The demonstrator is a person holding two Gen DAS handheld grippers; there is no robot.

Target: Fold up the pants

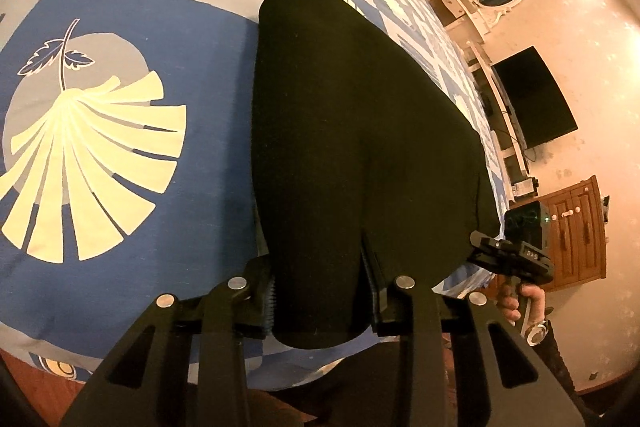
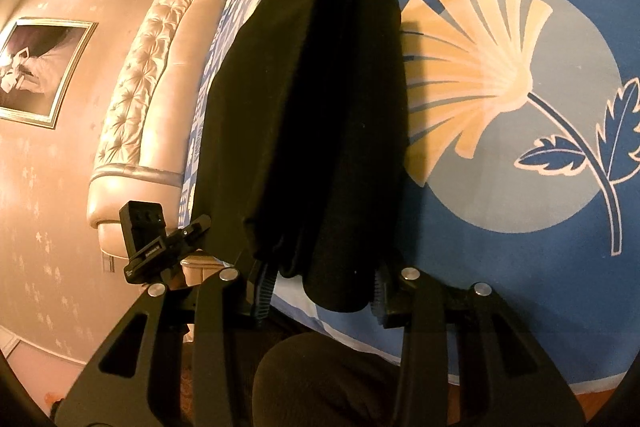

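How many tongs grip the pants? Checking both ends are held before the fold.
2: left tongs on one near corner of the pants, right tongs on the other.

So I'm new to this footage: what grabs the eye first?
The black pants lie lengthwise on the blue leaf-print bedspread. Both near corners are clamped: the left gripper and the right gripper each shut on the cloth at the bed's near edge. A tufted headboard stands behind.

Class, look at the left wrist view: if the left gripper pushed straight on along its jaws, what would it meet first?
The left gripper is already shut on the black pants, so more of that cloth comes first, then probably the blue patterned bedspread beneath; depth is unclear.
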